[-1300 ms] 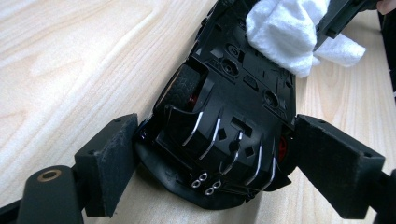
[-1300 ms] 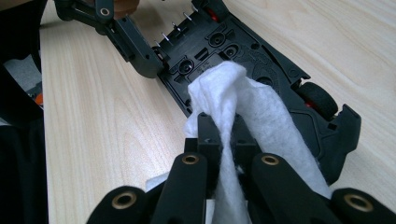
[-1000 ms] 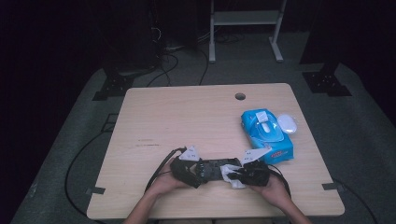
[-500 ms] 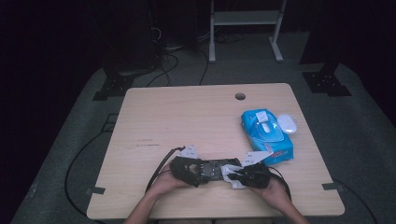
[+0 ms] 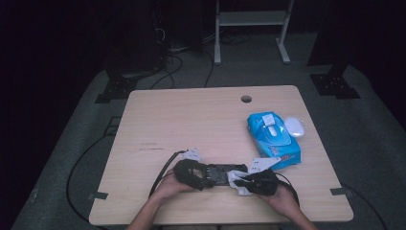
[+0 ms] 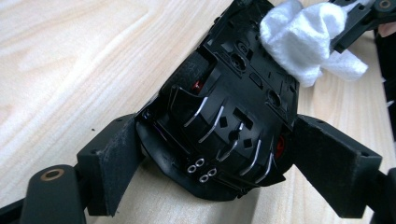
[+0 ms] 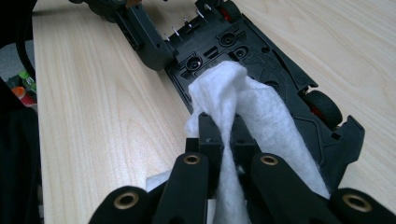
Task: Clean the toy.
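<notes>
A black toy car (image 5: 218,173) lies upside down near the table's front edge, its underside with metal contacts facing up (image 6: 229,116). My left gripper (image 6: 222,161) is shut across one end of the car, a pad on each side, and its jaws have just been closing a little on it. My right gripper (image 7: 225,133) is shut on a crumpled white wipe (image 7: 252,102), which rests on the car's underside (image 7: 261,51). In the high view the left gripper (image 5: 198,175) and the right gripper (image 5: 244,182) face each other over the car.
A blue pack of wipes (image 5: 273,139) lies at the right of the wooden table (image 5: 191,124), with a white oval object (image 5: 295,126) beside it. A cable hole (image 5: 246,99) is near the far edge. Cables trail off the front left.
The wipe and both grippers have barely shifted; the hands stay at the car near the front edge.
</notes>
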Motion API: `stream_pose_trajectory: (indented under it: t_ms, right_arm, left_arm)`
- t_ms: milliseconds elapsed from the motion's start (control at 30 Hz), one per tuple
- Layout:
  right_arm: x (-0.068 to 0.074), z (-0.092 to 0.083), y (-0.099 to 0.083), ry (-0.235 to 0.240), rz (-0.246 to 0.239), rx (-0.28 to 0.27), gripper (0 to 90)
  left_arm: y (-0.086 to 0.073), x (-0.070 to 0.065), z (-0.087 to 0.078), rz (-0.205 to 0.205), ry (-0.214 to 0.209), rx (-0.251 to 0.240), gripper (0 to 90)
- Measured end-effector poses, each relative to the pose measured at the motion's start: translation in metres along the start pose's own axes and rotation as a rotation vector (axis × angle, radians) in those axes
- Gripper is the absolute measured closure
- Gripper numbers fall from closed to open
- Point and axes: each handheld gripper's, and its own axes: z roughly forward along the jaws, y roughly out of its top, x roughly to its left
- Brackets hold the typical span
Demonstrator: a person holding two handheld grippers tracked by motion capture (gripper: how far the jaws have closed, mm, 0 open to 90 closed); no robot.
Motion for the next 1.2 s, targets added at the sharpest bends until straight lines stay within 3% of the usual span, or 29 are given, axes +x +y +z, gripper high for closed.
stream_pose_trajectory:
  t_ms: [100, 267, 333, 433, 933, 1000, 1033, 1100, 1200]
  right_arm:
    - [0.004, 0.000, 0.000, -0.016, -0.034, 0.006, 87.1]
    - [0.007, -0.001, -0.001, -0.032, -0.046, 0.006, 87.2]
    - [0.010, -0.002, -0.001, -0.054, -0.062, 0.015, 87.3]
    - [0.012, -0.002, -0.001, -0.061, -0.067, 0.015, 87.3]
    - [0.020, -0.003, -0.006, -0.094, -0.098, 0.009, 87.3]
    - [0.021, -0.004, -0.007, -0.099, -0.104, 0.007, 87.4]
    - [0.022, -0.004, -0.008, -0.095, -0.106, 0.010, 87.4]
    - [0.022, -0.004, -0.009, -0.093, -0.115, 0.010, 87.4]
    - [0.024, -0.002, -0.011, -0.085, -0.116, 0.045, 87.4]
  left_arm:
    - [0.001, -0.006, -0.001, 0.057, 0.035, -0.002, 17.0]
    - [0.000, -0.007, -0.001, 0.062, 0.033, -0.008, 16.8]
    - [0.001, -0.010, -0.002, 0.090, 0.048, -0.001, 16.9]
    - [0.000, -0.010, -0.003, 0.093, 0.041, -0.003, 16.8]
    - [-0.001, -0.010, -0.008, 0.074, -0.005, -0.040, 20.2]
    - [-0.001, -0.008, -0.009, 0.063, -0.014, -0.051, 23.6]
    - [-0.001, -0.005, -0.011, 0.035, -0.031, -0.084, 27.6]
    - [-0.001, -0.004, -0.010, 0.030, -0.027, -0.082, 27.4]
    - [-0.002, -0.002, -0.004, 0.007, -0.057, -0.060, 25.3]
